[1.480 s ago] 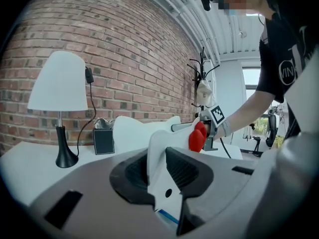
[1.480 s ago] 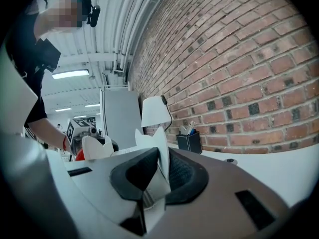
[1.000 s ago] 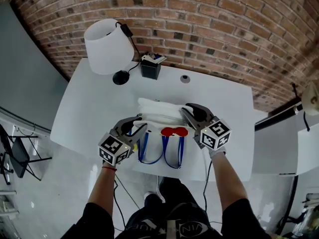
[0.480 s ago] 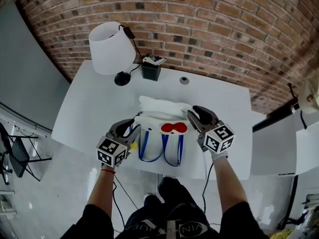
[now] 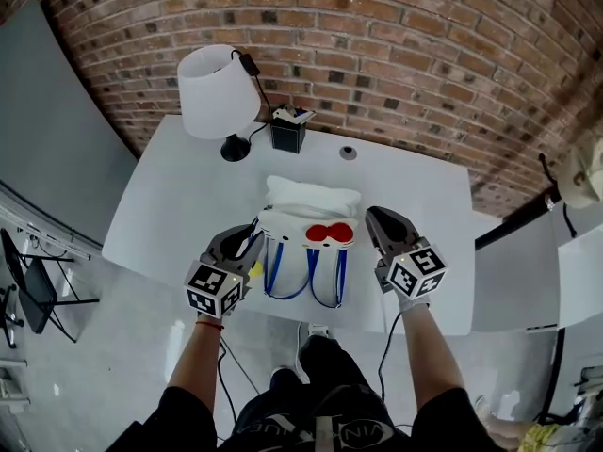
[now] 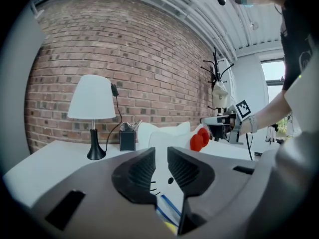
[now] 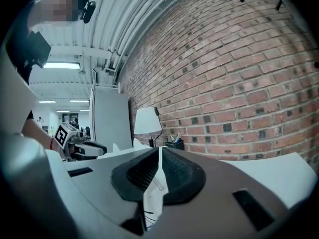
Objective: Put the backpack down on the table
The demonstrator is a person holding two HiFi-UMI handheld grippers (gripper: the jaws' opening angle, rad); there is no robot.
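The white backpack with a red bow and blue straps rests on the white table, near its front edge. My left gripper sits at the backpack's left lower corner, open. Through its gap the backpack's whiskered face and the bow show. My right gripper hangs just right of the backpack, apart from it. Its jaws are closing to a thin slit, and only a sliver of the backpack shows through them. Neither gripper holds anything.
A white-shaded lamp stands at the table's back left, a black pen holder beside it and a small round object further right. A brick wall runs behind the table. The table's front edge lies under my hands.
Both grippers have drawn back from the backpack's sides toward me. The right jaws have gone from wide to nearly together. The backpack now stands alone on the table.
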